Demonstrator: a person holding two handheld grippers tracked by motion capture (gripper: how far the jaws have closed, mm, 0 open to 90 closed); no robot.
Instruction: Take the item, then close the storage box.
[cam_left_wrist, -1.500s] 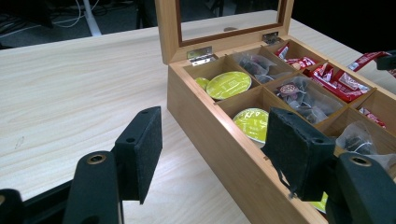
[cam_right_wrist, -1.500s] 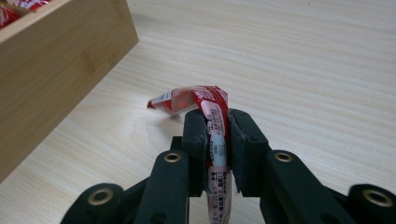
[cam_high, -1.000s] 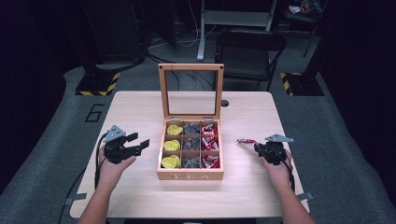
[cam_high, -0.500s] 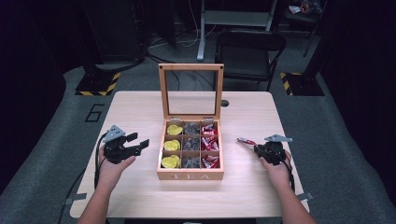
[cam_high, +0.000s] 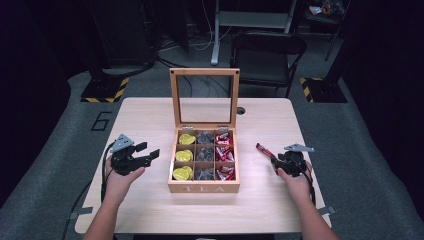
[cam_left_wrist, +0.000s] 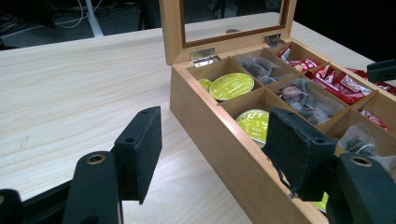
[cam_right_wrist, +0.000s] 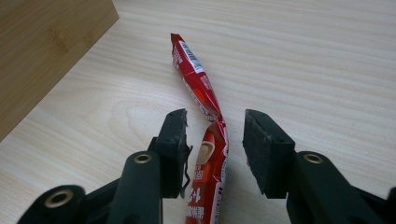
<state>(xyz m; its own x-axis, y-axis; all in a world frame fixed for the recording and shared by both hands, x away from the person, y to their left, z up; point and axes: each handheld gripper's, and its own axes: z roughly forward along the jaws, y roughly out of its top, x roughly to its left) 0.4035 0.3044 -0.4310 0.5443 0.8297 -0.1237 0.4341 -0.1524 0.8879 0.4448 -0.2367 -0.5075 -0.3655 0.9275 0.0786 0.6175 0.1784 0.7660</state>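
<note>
Right tongs (cam_right_wrist: 212, 126) have just been opening; a second ago they were pinched on the red sachet (cam_right_wrist: 201, 100), now the pads stand off both sides of it with the sachet lying between them on the desk (cam_high: 150, 120). Hands and everything else unchanged from the earlier frame.

Red sachet: flat on the desk, to the right of the tea box (cam_high: 203, 187), clear of its side wall, one end pointing back toward the box, kinked in the middle where the jaws were. Right tongs open, not pressing on it.

Left tongs (cam_high: 149, 154): open, nothing between the pads, hovering just left of the tea box, aimed at its left wall.

Tea box: mid-desk, glass lid (cam_high: 204, 97) upright. Left column holds yellow-green capsules (cam_left_wrist: 231, 86), middle column dark clear-wrapped bags (cam_left_wrist: 303, 95), right column more red sachets (cam_left_wrist: 338, 84).
</note>
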